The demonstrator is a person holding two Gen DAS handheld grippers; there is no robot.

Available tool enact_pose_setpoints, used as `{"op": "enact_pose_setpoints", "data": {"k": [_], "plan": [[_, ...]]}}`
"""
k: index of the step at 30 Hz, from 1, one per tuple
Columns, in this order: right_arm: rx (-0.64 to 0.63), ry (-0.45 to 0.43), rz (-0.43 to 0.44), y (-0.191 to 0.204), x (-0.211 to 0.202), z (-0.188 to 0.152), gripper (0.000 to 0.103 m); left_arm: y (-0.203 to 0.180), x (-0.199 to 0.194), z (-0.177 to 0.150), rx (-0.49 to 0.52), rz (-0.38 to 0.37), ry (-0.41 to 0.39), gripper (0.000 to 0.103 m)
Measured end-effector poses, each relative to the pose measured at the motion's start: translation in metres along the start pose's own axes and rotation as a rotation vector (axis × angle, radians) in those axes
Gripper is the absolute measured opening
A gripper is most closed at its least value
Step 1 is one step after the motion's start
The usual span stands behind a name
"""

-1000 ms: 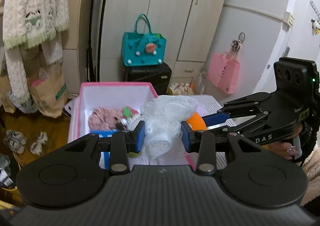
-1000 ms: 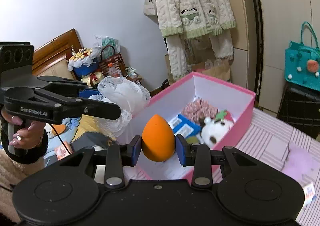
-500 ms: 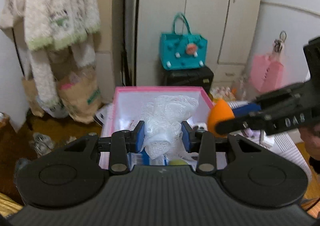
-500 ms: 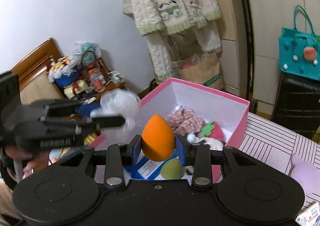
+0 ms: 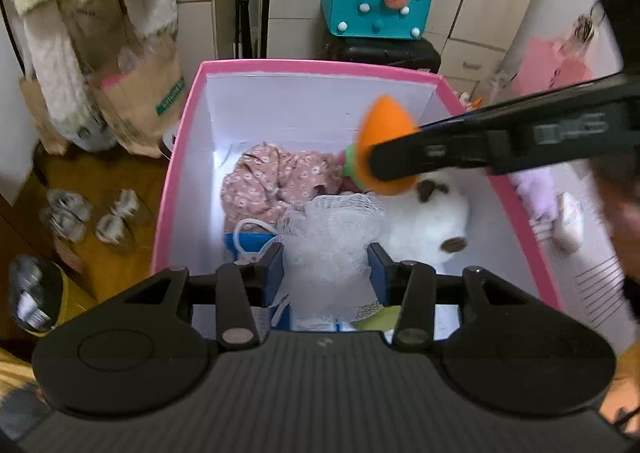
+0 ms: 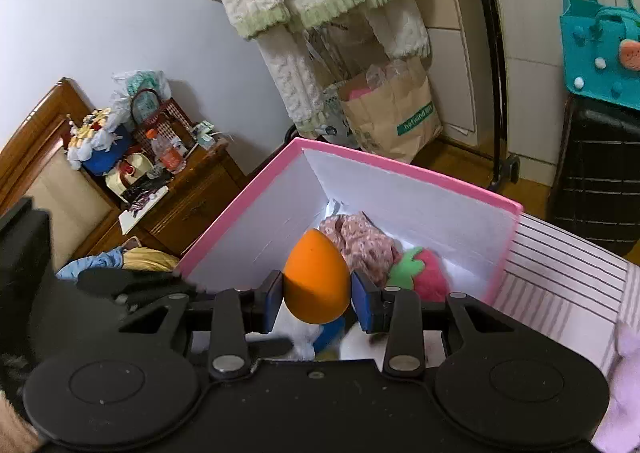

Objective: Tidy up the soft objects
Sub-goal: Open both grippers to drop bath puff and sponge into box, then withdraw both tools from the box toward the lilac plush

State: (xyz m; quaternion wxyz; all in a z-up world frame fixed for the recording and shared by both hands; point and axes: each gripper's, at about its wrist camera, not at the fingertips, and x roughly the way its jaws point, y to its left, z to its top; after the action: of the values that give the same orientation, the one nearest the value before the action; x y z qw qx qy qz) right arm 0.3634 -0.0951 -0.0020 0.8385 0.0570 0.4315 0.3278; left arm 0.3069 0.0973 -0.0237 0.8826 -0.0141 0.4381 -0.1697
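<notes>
Over the pink box (image 5: 176,173), two hand-held tools, each with one soft item.

Item 1: white mesh bath pouf (image 5: 332,249). Held in the left gripper (image 5: 326,273), above the box's near half. The jaws have just been opening; the blue pads now stand at the pouf's sides, and whether they still press on it I cannot tell. Judged very light, airy and springy: it crushes to almost nothing and puffs back. Netting snags easily on pad edges. A white cord loop (image 5: 250,233) shows beside it; whether it belongs to the pouf is unclear. Best taken through the gathered middle, not by a loose frill.

Item 2: orange egg-shaped sponge (image 6: 316,277). Clamped narrow between the pads of the right gripper (image 6: 316,299), just above the box interior, point upward. Judged light, soft foam, smooth-skinned; the rounded taper may squirt out of a grip set near the tip. Hold is across the broad belly, the sound place.

Already in the box: a pink floral cloth (image 5: 272,185), bunched toward the far left corner; a strawberry plush (image 6: 420,273) beside it; a white plush toy (image 5: 428,221) on the right side; something blue (image 5: 252,249) lying under the pouf, not identifiable.

Outside the box: a lilac plush (image 6: 624,357) on the striped surface (image 6: 560,273), apparently yet to be stowed.

Handling note: nothing here is fragile; a short drop into the box should harm neither item.
</notes>
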Motion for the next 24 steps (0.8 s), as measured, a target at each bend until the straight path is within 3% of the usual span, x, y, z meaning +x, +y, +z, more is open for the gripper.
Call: {"op": "enact_pose_setpoints", "data": {"k": [1,5,10,14,19,24], "plan": [[0.001,0.006,-0.001,0.000,0.005,0.002,0.042,-0.003,-0.002,-0.003,0.002,0.000,-0.004,0.052],[0.018,0.047,0.004,-0.001,0.030,0.016,0.045,-0.006,-0.006,-0.004,0.007,0.044,-0.026,0.053],[0.025,0.065,0.027,0.002,0.048,0.019,0.054,-0.009,-0.013,-0.007,-0.020,0.010,-0.028,0.071],[0.028,0.023,0.029,0.003,0.038,0.014,0.054,-0.018,-0.028,-0.016,0.026,0.062,-0.074,0.081],[0.008,-0.017,-0.022,0.006,0.010,-0.002,0.057,-0.020,-0.044,-0.023,0.041,0.096,-0.078,0.095],[-0.041,-0.044,-0.078,0.015,-0.019,-0.021,0.060,-0.029,-0.059,-0.025,0.076,0.133,-0.066,0.097]]}}
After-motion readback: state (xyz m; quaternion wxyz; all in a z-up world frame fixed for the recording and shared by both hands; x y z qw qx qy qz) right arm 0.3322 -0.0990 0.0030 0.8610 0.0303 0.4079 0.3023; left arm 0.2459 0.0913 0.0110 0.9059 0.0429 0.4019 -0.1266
